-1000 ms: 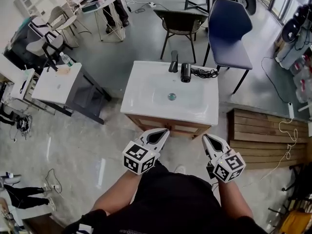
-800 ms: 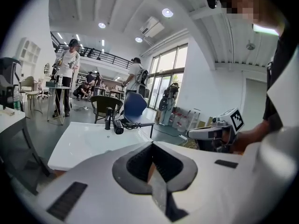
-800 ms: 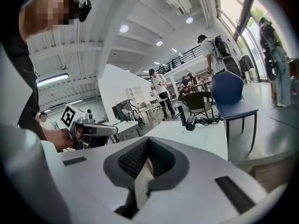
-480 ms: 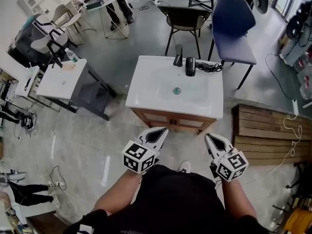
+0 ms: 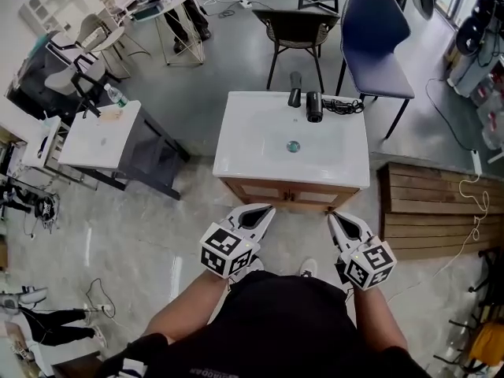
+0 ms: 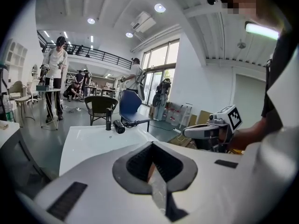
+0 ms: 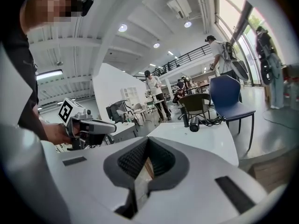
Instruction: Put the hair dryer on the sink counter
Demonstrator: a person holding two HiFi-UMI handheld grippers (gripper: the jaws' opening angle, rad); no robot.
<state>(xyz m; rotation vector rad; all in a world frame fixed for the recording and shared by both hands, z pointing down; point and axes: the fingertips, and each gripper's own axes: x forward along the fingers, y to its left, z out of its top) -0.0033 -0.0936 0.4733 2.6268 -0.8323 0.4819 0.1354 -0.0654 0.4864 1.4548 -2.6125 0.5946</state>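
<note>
Both grippers hang side by side low in the head view, just in front of the person's body and well short of the white sink worktop (image 5: 236, 144). The left gripper (image 5: 264, 212) has its 2 jaws pressed together, tip to tip, with nothing between them; its own view shows the dark pads meeting in a closed seam. The right gripper (image 5: 335, 218) is the same story: jaws fully together, nothing held. Both point forward at the near edge of the wooden cabinet (image 5: 287, 195) under the basin.

Now the hair dryer (image 5: 314, 106): it is black and lies on the far edge of the worktop, just to the right of the dark faucet (image 5: 295, 90). Its black cord (image 5: 344, 105) trails in a loose tangle to the right along that back edge. Neither gripper is near it; the whole basin, with the round drain (image 5: 294, 146) in the middle, sits between them and the dryer.

Behind the worktop stand 2 chairs, a dark one (image 5: 295, 24) and a blue one (image 5: 374, 38) to its right. Wooden decking (image 5: 429, 211) lies on the floor at the right, and a small white table (image 5: 94, 136) stands well off to the left.
</note>
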